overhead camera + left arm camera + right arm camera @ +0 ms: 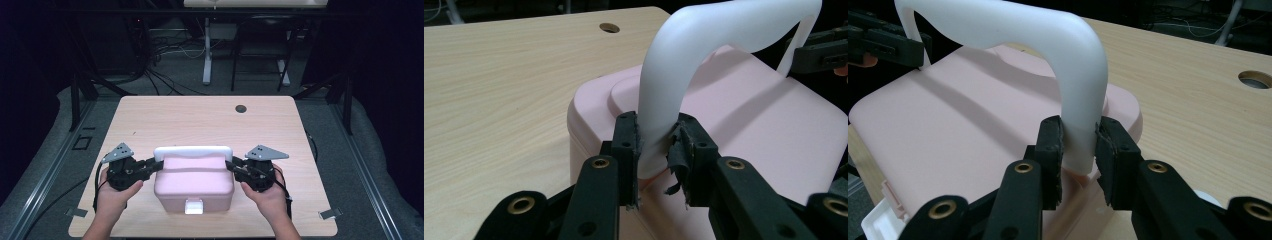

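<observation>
We've got both grippers, left gripper [156,165] and right gripper [231,165], clamped on the white handle [193,152] of the pink box [194,187] (handle raised upright) on the table [200,120].

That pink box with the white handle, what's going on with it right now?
A person sits at a wooden table with a gripper in each hand, working on the pink box. The left gripper is clamped on one end of the white handle, near where it meets the lid, and the right gripper is clamped on the other end. The handle stands raised. The box sits on the table with its white latch facing the person.
</observation>
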Demonstrator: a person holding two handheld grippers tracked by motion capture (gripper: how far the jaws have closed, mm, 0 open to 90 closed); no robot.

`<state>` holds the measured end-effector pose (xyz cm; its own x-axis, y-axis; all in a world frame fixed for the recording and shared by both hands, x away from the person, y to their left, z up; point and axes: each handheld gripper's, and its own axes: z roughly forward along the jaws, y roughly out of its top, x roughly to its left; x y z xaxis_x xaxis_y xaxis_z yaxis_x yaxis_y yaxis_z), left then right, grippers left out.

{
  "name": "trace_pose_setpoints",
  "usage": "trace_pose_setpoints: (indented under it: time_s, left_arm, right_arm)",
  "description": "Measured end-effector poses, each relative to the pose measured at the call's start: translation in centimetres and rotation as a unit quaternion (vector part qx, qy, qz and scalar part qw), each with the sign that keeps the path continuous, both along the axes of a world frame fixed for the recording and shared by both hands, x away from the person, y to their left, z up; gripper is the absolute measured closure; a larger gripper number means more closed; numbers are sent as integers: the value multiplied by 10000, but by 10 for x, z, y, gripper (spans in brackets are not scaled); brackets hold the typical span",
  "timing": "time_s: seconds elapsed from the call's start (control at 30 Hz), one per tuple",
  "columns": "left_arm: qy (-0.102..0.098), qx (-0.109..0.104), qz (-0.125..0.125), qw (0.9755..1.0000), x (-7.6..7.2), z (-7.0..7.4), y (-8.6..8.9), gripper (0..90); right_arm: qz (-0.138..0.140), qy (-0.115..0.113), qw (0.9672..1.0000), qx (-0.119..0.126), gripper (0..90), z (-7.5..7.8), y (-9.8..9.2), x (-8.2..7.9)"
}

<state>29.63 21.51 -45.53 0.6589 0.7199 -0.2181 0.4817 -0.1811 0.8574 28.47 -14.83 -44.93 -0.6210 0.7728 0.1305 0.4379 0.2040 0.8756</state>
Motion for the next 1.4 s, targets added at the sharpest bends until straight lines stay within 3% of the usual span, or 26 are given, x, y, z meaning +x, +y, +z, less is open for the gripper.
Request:
trace_pose_setpoints:
  time_s: [0.3, 0.47, 0.87, 1.4]
  left_arm:
    - [-11, 19, -2, 10000, -1, 1, 0, 733]
    - [52, -74, 4, 10000, -1, 1, 2, 733]
    - [-12, -162, 23, 9999, 0, 7, 3, 733]
    - [-45, -217, 85, 9997, 5, 22, 4, 733]
  right_arm:
    - [-6, -50, 10000, -64, 735, 1, 1, -3]
    - [8, -45, 10000, -39, 735, 2, 1, -3]
    - [-3, -83, 9999, 58, 737, 9, 1, -4]
    - [-37, -68, 9998, 202, 738, 22, 1, 1]
